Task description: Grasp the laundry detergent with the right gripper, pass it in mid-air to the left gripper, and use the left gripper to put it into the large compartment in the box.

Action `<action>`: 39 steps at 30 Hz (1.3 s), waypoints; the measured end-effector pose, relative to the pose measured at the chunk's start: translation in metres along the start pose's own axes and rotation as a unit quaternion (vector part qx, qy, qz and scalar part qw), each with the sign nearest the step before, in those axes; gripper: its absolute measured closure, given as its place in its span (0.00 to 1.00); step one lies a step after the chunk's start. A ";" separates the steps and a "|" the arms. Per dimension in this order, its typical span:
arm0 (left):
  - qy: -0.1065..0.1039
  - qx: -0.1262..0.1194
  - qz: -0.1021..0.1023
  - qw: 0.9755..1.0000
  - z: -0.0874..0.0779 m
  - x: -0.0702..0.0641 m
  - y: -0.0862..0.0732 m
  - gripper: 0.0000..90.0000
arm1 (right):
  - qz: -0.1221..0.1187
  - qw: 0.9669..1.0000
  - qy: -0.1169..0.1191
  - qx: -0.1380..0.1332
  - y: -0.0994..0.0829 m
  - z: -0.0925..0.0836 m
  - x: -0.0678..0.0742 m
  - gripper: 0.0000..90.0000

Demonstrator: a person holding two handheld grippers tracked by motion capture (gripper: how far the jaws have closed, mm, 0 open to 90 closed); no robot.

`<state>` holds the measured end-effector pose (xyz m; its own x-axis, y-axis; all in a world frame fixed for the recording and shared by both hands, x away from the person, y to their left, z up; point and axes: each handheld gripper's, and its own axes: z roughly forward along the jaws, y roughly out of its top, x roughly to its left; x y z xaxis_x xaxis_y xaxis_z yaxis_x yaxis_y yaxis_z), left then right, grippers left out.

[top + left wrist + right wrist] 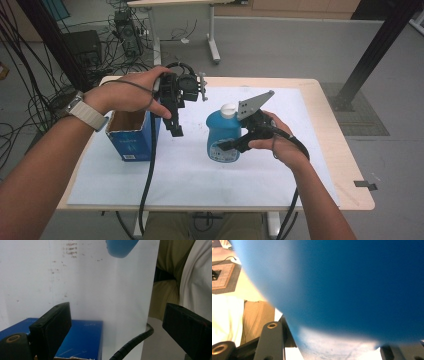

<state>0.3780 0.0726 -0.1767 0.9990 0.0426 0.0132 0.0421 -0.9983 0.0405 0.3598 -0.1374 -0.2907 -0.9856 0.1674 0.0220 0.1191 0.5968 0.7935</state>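
Right gripper [231,145] pinches the blue bottle [223,135] low on its belly; top-heavy, it could tip toward nine o'clock (box [131,135] side). Left gripper [176,127] hangs spread, empty.

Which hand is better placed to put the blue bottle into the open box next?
Right. Its tool is clamped on the blue bottle, standing on the white mat beside the blue cardboard box. The left tool hangs open and empty by the box.
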 end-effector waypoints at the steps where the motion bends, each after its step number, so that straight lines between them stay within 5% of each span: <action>1: 0.001 -0.001 0.001 1.000 -0.001 0.000 0.001 0.10 | -0.001 1.000 0.002 0.000 0.001 0.001 -0.001 0.49; 39: -0.001 0.003 0.027 1.000 -0.025 0.001 0.035 0.08 | -0.010 1.000 0.023 0.014 0.020 0.028 -0.012 0.49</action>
<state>0.3800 0.0390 -0.1500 0.9999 -0.0109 0.0133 -0.0114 -0.9994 0.0337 0.3771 -0.1055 -0.2925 -0.9924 0.1182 0.0345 0.1011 0.6224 0.7761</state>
